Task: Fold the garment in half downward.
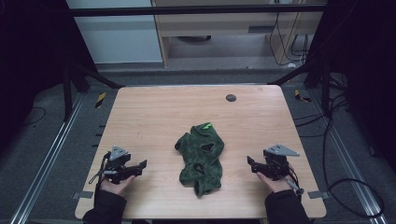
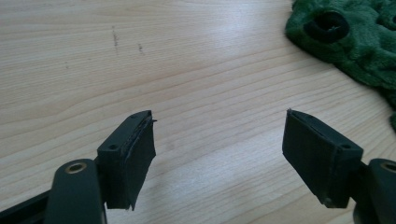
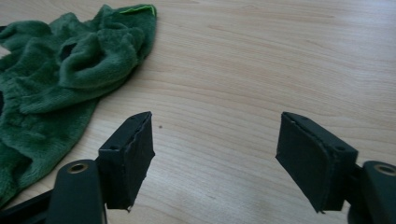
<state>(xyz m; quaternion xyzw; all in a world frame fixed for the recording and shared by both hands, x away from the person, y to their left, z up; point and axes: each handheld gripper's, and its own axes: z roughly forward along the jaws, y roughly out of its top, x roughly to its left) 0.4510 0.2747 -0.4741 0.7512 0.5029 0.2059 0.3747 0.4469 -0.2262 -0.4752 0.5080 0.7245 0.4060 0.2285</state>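
Observation:
A crumpled dark green fleece garment [image 1: 201, 156] lies in a heap at the middle of the wooden table [image 1: 159, 112], with a bright green tag at its far end. My left gripper [image 1: 140, 167] rests at the front left, open, its jaws wide apart over bare wood, well left of the cloth. In the left gripper view [image 2: 219, 154] the garment [image 2: 345, 37] sits at the upper right. My right gripper [image 1: 252, 164] is at the front right, also open and holding nothing. In the right gripper view [image 3: 215, 149] the garment [image 3: 60, 74] lies to the upper left.
A small dark round disc [image 1: 230, 98] is set in the table near its far edge. Black frame struts [image 1: 93, 77] and cables [image 1: 336, 140] run along the floor on both sides. Bare wood surrounds the cloth on all sides.

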